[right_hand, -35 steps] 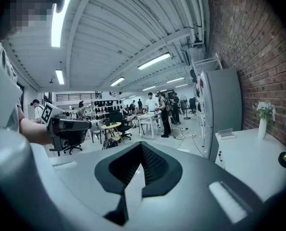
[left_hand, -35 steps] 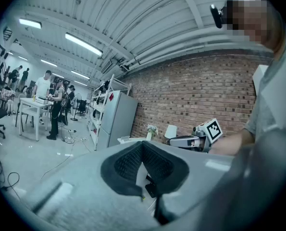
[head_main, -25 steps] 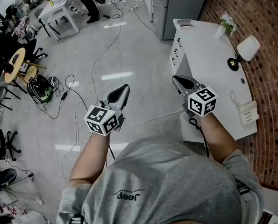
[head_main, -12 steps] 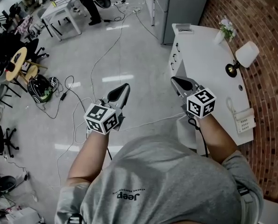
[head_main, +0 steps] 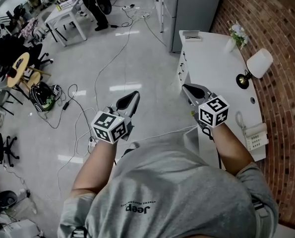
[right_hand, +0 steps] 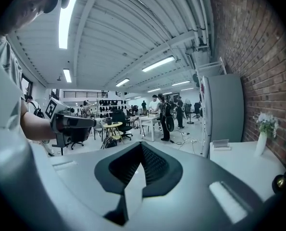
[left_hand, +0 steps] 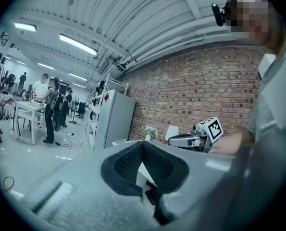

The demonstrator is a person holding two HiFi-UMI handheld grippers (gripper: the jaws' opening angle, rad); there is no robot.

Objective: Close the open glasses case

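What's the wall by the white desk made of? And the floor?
The wall looks like red brick: rows of small blocks with pale joints. The floor seems smooth and glossy, maybe polished concrete or tile; bright streaks of light reflect in it.

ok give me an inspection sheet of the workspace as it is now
surface: white desk, mostly bare
job's things: nothing seen, no glasses case in view
clutter: lamp, vase and phone on the desk
grippers: left gripper and right gripper both shut, empty, held in the air
cables: cables loose across the floor
surroundings: brick wall, fridge, tables, chairs and people far off
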